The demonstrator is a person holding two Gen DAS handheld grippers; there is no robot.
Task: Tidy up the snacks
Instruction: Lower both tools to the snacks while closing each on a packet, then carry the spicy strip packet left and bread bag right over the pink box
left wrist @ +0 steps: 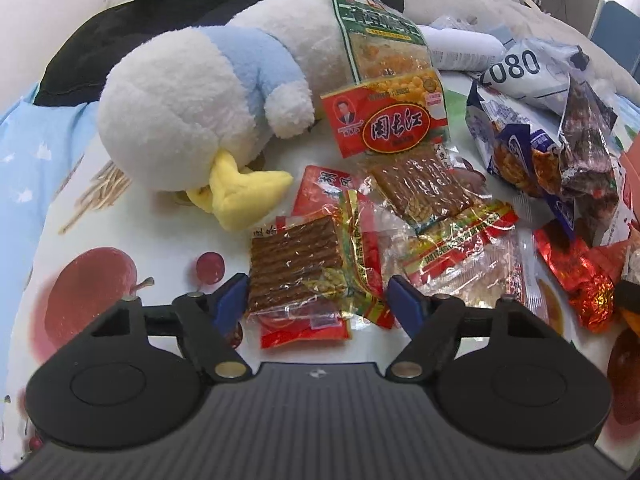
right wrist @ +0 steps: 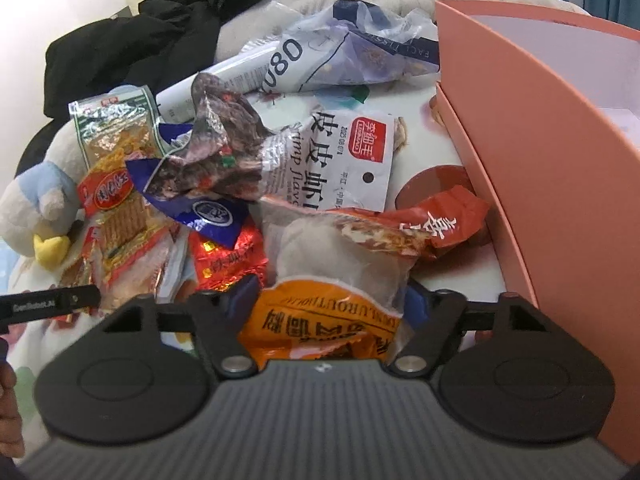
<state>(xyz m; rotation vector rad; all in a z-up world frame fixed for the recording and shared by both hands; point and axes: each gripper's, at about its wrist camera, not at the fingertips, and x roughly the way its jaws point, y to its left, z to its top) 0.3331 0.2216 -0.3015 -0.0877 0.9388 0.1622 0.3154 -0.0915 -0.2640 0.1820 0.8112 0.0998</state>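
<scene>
A pile of snack packets lies on a fruit-print cloth. My left gripper is open, its blue fingers on either side of a clear packet of brown spicy strips resting on red packets. A red-label strip packet lies farther back. My right gripper is open around an orange snack bag with a clear window, the bag filling the gap between the fingers. An open salmon-pink box stands at the right. A white shrimp-flavour bag lies ahead.
A white and blue plush duck lies left of the pile. A tissue pack marked 080 and black clothing are at the back. Blue and red foil packets sit mid-pile. The left gripper's finger shows at the left.
</scene>
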